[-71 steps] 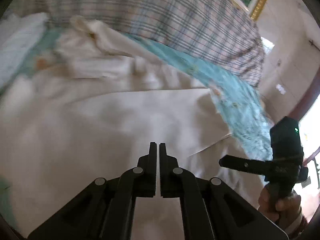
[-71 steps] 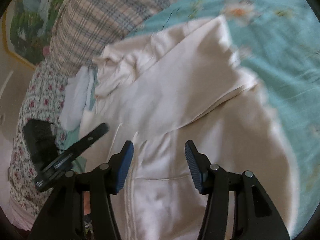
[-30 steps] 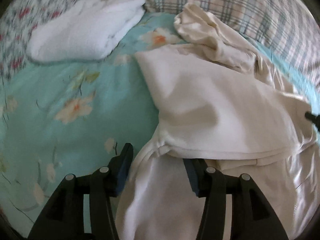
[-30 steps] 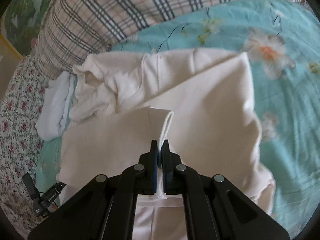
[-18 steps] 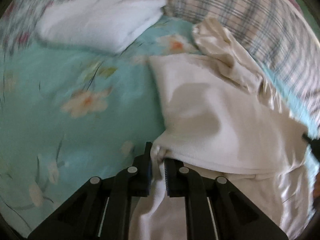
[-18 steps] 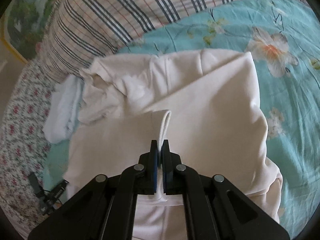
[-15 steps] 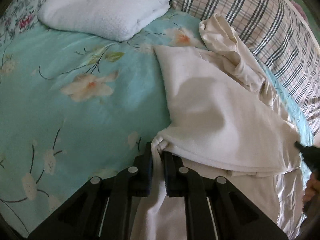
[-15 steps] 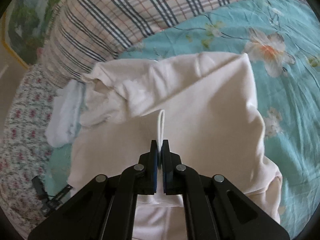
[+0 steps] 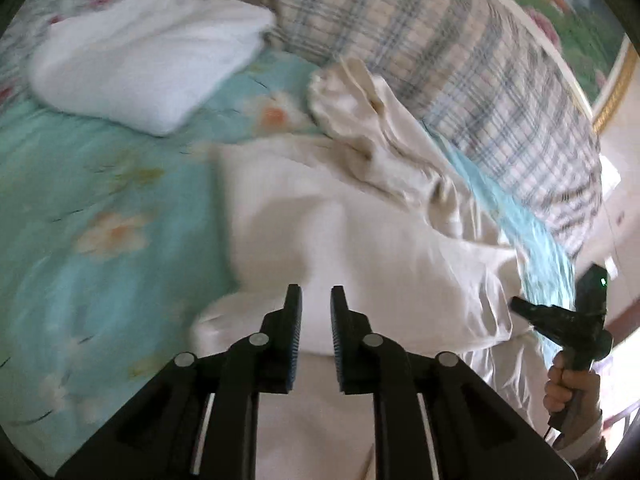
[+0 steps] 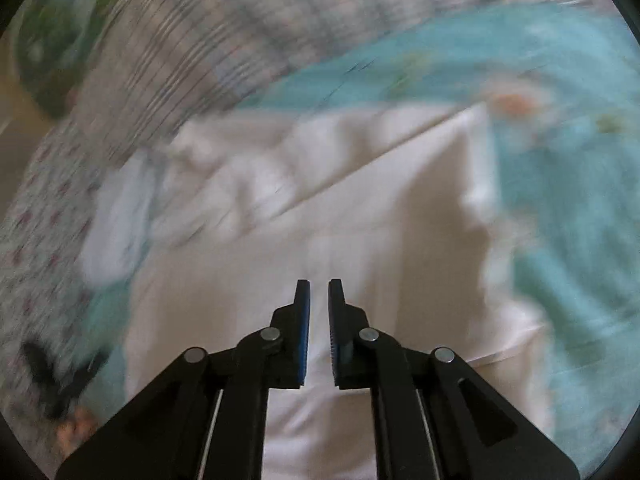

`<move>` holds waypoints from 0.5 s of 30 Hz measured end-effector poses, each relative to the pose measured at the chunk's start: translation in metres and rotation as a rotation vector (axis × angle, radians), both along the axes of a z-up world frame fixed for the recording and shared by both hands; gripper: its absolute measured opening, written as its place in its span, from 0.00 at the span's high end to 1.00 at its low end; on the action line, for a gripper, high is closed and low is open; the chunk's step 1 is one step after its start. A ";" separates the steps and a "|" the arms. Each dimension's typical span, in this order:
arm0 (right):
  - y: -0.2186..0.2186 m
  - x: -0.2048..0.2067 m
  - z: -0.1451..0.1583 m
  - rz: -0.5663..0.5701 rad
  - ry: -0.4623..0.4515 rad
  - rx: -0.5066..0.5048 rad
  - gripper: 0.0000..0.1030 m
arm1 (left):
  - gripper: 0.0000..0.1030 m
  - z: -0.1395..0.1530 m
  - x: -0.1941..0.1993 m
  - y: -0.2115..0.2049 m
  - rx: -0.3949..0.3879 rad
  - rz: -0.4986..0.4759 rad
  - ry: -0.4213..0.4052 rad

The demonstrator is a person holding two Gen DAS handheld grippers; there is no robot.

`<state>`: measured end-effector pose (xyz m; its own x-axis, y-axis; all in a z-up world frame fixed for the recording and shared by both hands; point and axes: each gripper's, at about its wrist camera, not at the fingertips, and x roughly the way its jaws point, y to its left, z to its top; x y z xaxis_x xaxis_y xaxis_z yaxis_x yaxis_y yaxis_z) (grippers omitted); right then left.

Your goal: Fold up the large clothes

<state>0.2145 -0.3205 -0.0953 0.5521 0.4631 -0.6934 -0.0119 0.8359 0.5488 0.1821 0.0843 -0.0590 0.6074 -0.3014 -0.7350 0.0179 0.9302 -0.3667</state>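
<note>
A large cream hooded garment point(image 9: 360, 248) lies partly folded on the teal floral bedspread point(image 9: 80, 208); its hood is bunched at the far end. My left gripper point(image 9: 316, 300) hovers over the folded sleeve, jaws slightly apart and holding nothing. My right gripper point(image 10: 319, 292) is above the middle of the garment point(image 10: 400, 232), jaws slightly apart and empty. The right wrist view is blurred by motion. The right gripper also shows in the left wrist view point(image 9: 568, 320), held in a hand at the right.
A folded white towel point(image 9: 140, 60) lies at the far left. A plaid pillow point(image 9: 440, 48) runs along the back, with a framed picture point(image 9: 580, 20) behind it. A floral cover point(image 10: 36, 240) lies at the left.
Both grippers let go of the cloth and their jaws parted a little. The pinched fold in the right gripper dropped flat. Both cameras are moving, with blur.
</note>
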 end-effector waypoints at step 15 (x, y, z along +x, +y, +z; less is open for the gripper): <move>-0.013 -0.006 -0.018 -0.064 0.065 0.022 0.21 | 0.83 -0.042 0.018 0.011 -0.015 0.058 0.151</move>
<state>0.2082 -0.3336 -0.1131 0.5352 0.4436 -0.7189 0.0776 0.8216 0.5647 0.2006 0.0949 -0.1006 0.5071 -0.2809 -0.8148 -0.0916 0.9225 -0.3751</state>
